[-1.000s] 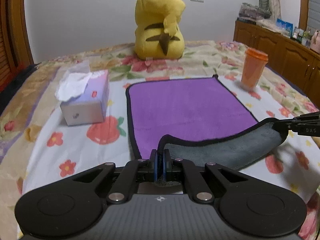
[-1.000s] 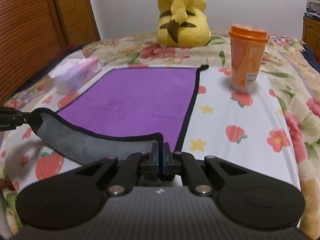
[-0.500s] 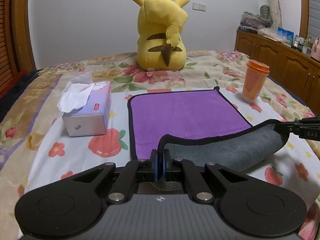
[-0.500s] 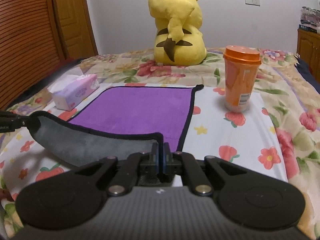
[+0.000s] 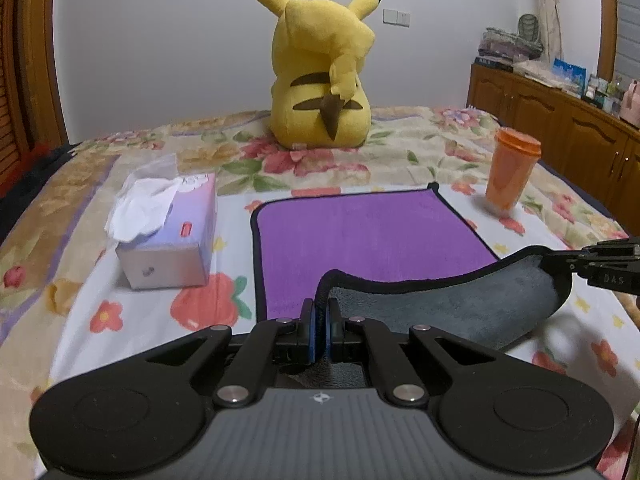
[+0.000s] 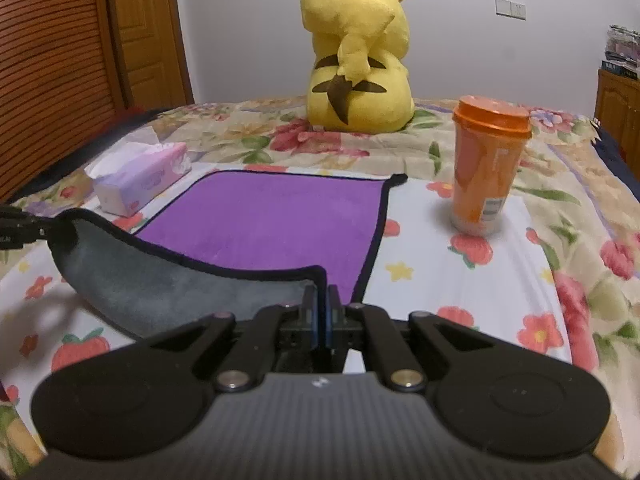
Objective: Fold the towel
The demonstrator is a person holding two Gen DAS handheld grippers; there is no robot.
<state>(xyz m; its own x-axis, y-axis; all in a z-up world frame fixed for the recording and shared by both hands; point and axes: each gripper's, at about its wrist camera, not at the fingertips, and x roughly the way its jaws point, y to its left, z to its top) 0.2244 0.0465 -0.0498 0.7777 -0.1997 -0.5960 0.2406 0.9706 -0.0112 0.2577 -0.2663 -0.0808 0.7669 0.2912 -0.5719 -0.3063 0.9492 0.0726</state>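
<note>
Towel (image 5: 372,236): purple, flat on floral bedspread (image 5: 100,280), near edge lifted with grey underside showing. Left gripper (image 5: 319,322) and right gripper (image 6: 320,312) each pinched tight on one near corner. Far edge lay straight ahead of both; the fold would likely carry forward.

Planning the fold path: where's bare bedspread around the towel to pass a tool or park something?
Free: the strip between tissue box and the towel's left edge; the strip between its right edge and the orange cup; the band between its far edge and the plush. Crowded: the near edge, where left tool and right tool hold the lifted corners.
</note>
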